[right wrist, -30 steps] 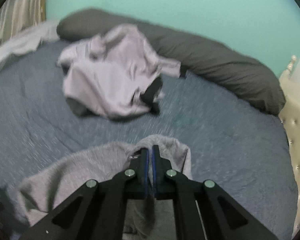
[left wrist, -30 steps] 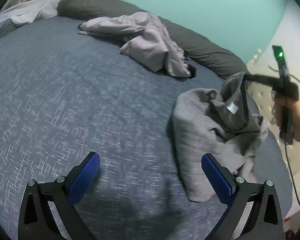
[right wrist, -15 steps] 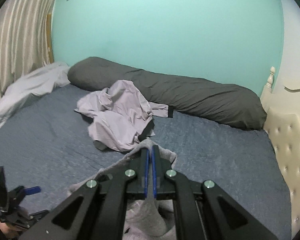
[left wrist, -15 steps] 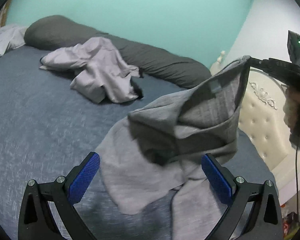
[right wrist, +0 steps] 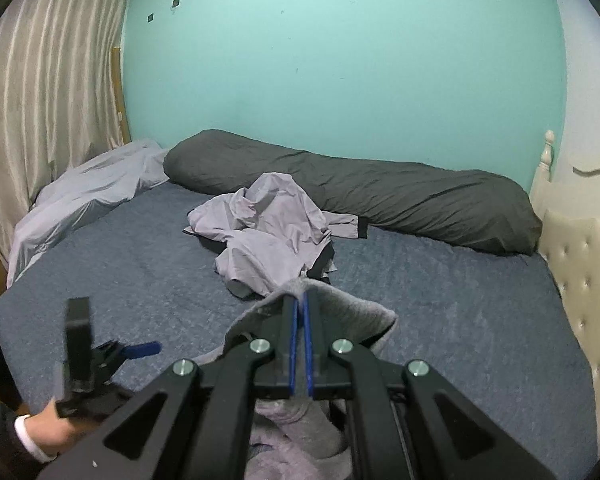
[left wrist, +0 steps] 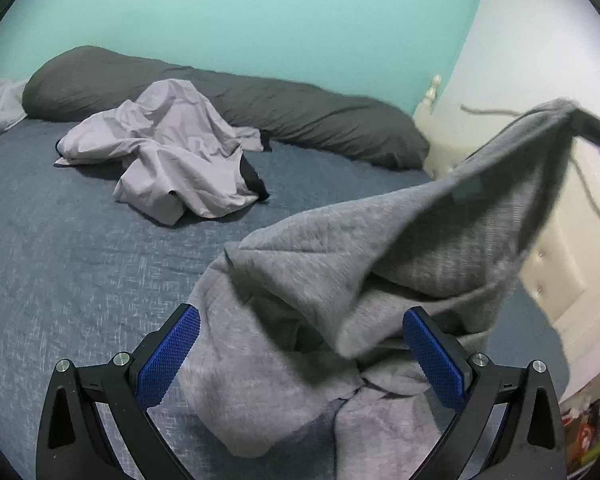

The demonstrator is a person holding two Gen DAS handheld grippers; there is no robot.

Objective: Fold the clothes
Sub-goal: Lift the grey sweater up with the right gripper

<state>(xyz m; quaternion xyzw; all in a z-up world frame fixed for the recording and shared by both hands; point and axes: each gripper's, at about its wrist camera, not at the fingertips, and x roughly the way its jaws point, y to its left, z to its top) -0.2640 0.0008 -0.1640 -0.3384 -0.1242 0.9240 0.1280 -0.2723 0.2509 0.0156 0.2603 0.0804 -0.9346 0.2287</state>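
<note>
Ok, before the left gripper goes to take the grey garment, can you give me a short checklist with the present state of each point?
1. Right gripper has a firm hold on the grey garment: ok, jaws shut on a fold of it.
2. Left gripper is ready to grasp: ok, jaws wide open, nothing between them.
3. Garment is lifted clear of the bed: not ok, its lower part lies on the blue cover.
4. A free edge or corner is easy to find: cannot tell, the cloth hangs bunched.
5. The lilac garment is out of the way: ok, it lies apart, near the dark bolster.
</note>
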